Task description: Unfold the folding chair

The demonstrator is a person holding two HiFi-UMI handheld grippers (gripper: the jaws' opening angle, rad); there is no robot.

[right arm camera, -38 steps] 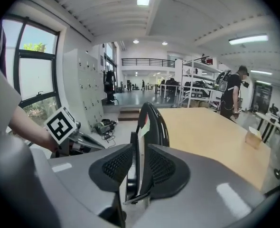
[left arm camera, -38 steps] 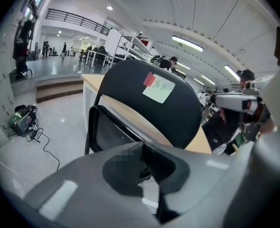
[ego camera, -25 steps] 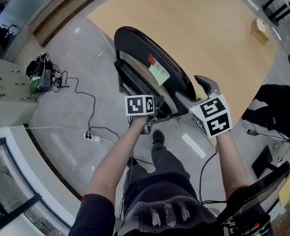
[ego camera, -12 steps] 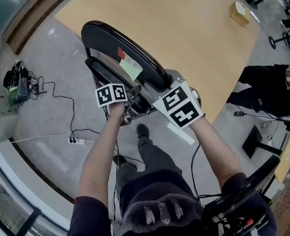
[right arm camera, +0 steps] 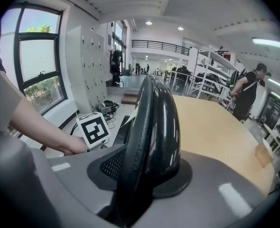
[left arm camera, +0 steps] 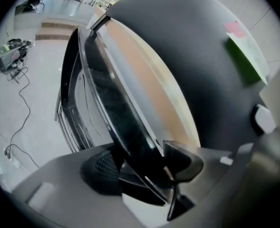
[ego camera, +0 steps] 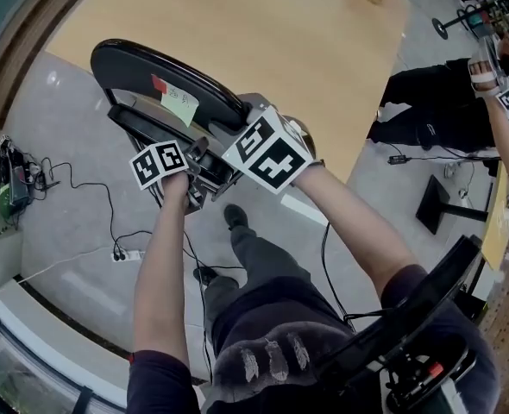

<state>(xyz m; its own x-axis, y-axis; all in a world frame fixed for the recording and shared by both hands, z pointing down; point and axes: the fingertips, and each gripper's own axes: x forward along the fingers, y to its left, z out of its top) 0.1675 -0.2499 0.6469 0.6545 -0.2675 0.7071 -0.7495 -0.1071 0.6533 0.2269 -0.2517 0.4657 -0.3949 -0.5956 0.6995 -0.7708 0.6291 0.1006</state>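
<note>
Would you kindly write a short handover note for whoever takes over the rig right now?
Left gripper: jaws just closed, clamped on a thin black edge of the folding chair.
Right gripper: jaws just closed, clamped on its rounded top rim.
Chair: upright on the grey floor beside the wooden platform, still folded.
Done: both grips taken.
Left: pull the parts apart to unfold it.

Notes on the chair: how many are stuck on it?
2. A red note sits on the chair, and a yellow-green note lies right next to it. The chair's other side is hidden, so more may exist.
</note>
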